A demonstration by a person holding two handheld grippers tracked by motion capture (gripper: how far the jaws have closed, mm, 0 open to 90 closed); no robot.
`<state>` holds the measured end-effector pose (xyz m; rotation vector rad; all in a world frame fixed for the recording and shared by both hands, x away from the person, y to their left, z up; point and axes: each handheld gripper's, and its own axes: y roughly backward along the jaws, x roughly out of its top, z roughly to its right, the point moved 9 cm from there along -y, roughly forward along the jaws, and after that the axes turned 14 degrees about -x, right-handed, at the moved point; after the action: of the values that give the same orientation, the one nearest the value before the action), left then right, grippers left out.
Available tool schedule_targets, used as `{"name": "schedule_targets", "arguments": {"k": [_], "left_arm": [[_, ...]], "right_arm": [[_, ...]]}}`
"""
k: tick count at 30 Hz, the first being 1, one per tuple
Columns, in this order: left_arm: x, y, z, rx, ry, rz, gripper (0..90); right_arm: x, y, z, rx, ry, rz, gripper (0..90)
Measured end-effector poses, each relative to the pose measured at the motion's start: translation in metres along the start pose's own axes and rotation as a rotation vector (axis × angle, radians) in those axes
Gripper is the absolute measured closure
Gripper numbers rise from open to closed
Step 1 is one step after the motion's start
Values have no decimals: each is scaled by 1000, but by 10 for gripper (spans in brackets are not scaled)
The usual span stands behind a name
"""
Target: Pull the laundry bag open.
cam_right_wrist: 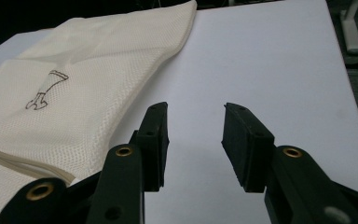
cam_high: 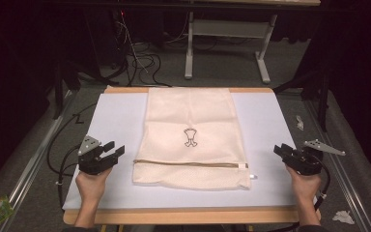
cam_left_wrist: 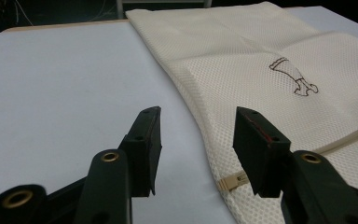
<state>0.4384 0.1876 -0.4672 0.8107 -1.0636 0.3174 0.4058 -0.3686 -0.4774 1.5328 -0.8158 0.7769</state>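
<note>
Though flat mid-frame on the white table (cam_high: pixel 111 125), mesh bag (cam_high: pixel 189 137): light, limp, probably slippery; best pinched at corners beside the zipper (cam_high: pixel 188 164). Left gripper (cam_high: pixel 111 151), right gripper (cam_high: pixel 280 151): jaws apart, empty.

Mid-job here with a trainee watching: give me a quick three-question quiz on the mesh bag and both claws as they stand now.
1. True or false: the left claw grips the mesh bag.
2. Which end of the bag has the zipper: the one nearer the person or the far one?
3. Multiple choice: the right claw is A) shut on the bag, B) open above the white sheet, C) holding the zipper pull.

Key: 1 false, it stands open beside the bag's edge. 2 the nearer end. 3 B.
</note>
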Motion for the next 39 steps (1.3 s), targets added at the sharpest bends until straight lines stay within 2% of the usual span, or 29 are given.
{"name": "schedule_targets", "arguments": {"k": [12,19,22,30,39], "left_arm": [[-3,0,-16,42,31,26,517],[-5,-5,-23,59,47,26,510],[-5,-8,-25,65,46,23,510],[-9,-17,-28,64,55,0,509],[-14,-27,-33,95,55,-26,507]], "right_arm": [[-9,-8,14,-30,-38,-17,613],[-17,-15,15,-37,-7,-33,612],[-18,-17,16,-45,-16,-26,613],[-21,-25,17,-64,-3,-38,614],[-24,-28,14,-67,10,-60,612]]}}
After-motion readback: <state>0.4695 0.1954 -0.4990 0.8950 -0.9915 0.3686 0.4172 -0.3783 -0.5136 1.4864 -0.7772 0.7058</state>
